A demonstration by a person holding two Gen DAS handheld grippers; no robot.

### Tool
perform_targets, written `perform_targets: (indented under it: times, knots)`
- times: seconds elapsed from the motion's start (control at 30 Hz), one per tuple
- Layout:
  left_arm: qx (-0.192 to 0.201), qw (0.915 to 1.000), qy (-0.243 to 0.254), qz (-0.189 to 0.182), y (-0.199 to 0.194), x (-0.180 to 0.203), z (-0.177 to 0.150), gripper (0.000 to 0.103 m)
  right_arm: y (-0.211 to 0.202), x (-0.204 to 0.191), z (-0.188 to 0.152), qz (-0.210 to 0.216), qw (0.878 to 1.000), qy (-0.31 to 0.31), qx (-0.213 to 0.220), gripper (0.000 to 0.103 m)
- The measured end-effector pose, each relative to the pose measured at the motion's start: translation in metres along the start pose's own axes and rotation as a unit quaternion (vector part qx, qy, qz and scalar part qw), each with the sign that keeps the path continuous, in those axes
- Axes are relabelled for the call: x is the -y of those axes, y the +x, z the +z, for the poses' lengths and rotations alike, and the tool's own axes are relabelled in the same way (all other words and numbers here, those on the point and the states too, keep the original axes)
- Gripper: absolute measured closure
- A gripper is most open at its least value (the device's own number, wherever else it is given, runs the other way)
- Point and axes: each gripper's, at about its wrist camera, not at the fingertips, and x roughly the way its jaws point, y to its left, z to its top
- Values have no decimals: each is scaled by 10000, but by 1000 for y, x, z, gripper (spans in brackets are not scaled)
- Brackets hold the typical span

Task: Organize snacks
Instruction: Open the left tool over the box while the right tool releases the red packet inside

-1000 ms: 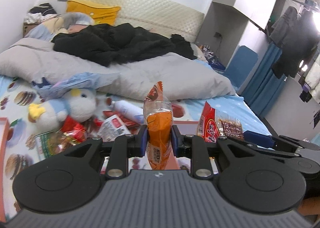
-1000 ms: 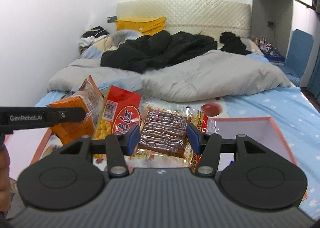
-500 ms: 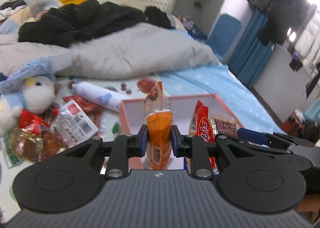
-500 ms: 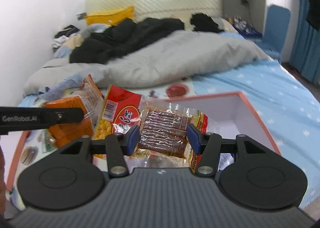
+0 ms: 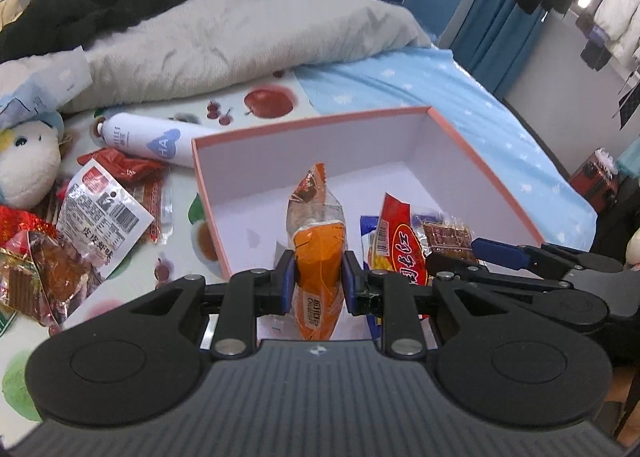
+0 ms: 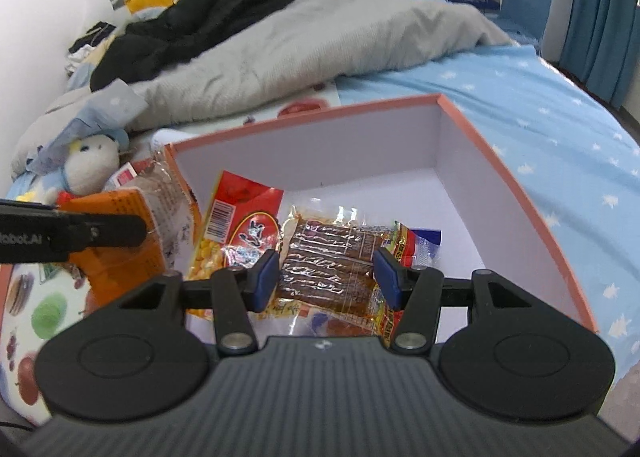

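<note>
Both grippers now over box (image 5: 484, 173); L pinches orange pack (image 5: 318, 253), R brown pack (image 6: 330, 269).

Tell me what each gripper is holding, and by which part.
Left gripper: orange packet, pinched across its lower half. Right gripper: brown snack pack bundled with a red packet, gripped across its width.

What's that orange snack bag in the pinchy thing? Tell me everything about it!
The orange snack bag is a shiny plastic packet: orange with white lettering on its lower half, clear in the middle, and brown-orange at its crimped top. It stands upright, squeezed between the blue pads of the left gripper, which is shut on it. It hangs over the near edge of the pink box, whose inside is white. From the right wrist view its broad orange side shows left of a red snack bag.
</note>
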Motion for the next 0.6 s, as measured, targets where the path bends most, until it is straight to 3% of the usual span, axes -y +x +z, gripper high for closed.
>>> perform_targets:
  times: [0.3,0.6]
  knots:
    - [-73,9999,-101,38,3,-5,-1,72,4,3,-1,93,9999,41,-79,47]
    - [268,9994,-221,24,-34,-13,1,72,-20,-5,4,243,9995,49,212,45]
